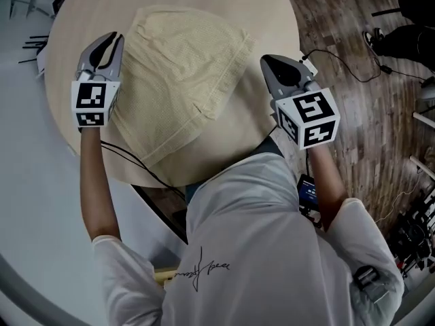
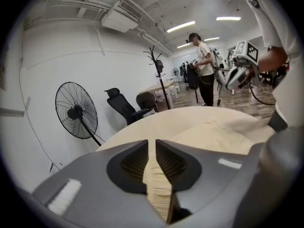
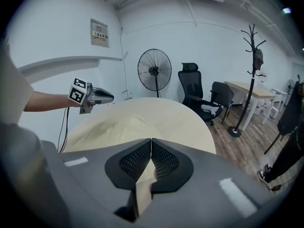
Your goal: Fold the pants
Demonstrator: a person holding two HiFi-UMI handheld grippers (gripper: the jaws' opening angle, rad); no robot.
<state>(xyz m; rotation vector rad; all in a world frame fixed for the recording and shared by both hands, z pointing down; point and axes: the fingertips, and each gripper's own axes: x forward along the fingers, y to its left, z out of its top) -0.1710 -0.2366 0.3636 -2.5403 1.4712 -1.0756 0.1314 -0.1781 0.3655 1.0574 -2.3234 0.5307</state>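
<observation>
The pants [image 1: 180, 80] are lying on the round table [image 1: 272, 12] between the two grippers. The left gripper [image 1: 117, 39] is sitting at their left edge and the right gripper [image 1: 266, 61] at their right (each with fabric pinched between its jaws). Behind the table a fan [image 3: 154, 70] is standing, with an office chair [image 3: 192, 87] to its right and a coat rack [image 3: 234, 131] further right.

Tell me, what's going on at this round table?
A person in a white shirt stands at a round wooden table, holding a two-jaw gripper in each hand. The left gripper and the right gripper are each clamped shut on an edge of the cream pants, which lie rumpled on the table and look only partly folded.
</observation>
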